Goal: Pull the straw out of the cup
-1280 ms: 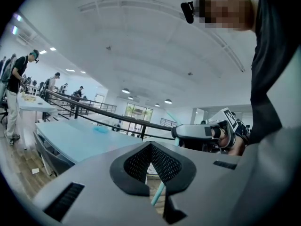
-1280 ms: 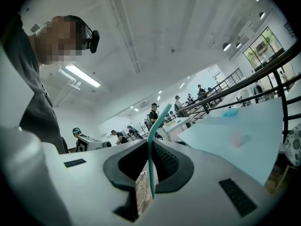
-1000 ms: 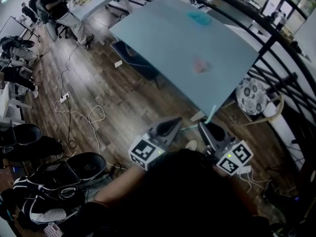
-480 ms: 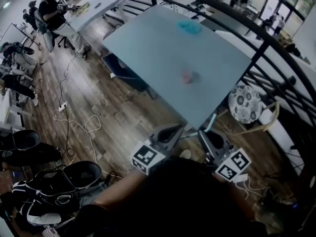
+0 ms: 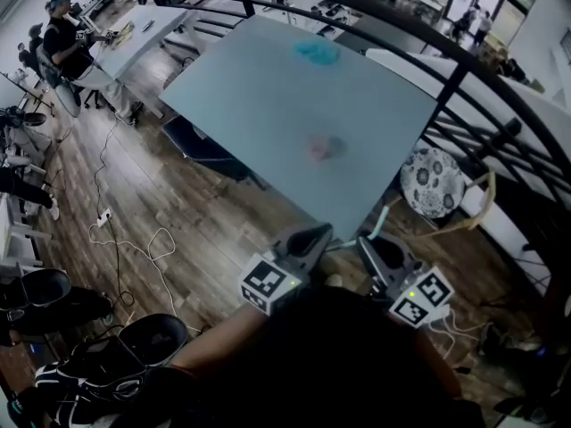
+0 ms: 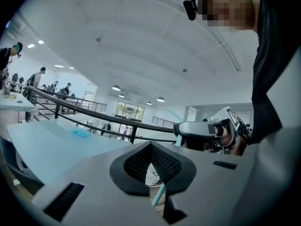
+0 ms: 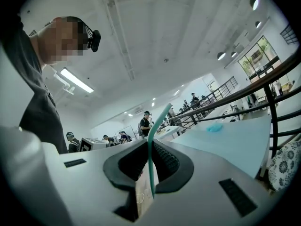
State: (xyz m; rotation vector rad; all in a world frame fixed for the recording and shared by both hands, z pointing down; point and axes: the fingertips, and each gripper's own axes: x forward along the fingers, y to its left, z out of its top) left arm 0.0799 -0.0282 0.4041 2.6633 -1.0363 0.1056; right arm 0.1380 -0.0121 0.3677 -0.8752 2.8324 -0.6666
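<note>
My right gripper [image 5: 366,242] [image 7: 149,169] is shut on a teal straw [image 7: 150,164] that stands upright between its jaws, with its bent top leaning right. In the head view this straw [image 5: 383,212] rises above the gripper, over the wooden floor. My left gripper [image 5: 321,234] [image 6: 150,161] is close beside it, jaws nearly together on a short teal straw piece [image 6: 158,195]. A teal piece [image 5: 343,242] spans the gap between the two grippers. Ahead, on the pale blue table [image 5: 259,96], sits a small blurred pinkish object [image 5: 325,147]. I cannot tell if it is a cup.
A blue thing [image 5: 317,53] lies at the table's far end. A black railing [image 5: 464,69] curves round the right side, with a patterned stool [image 5: 431,181] below it. Cables [image 5: 134,243] trail over the floor at left. A person [image 5: 67,47] stands at a far table.
The table has come nearer and slid left in the head view. Both grippers keep their places in the picture and their hold on the straw.
</note>
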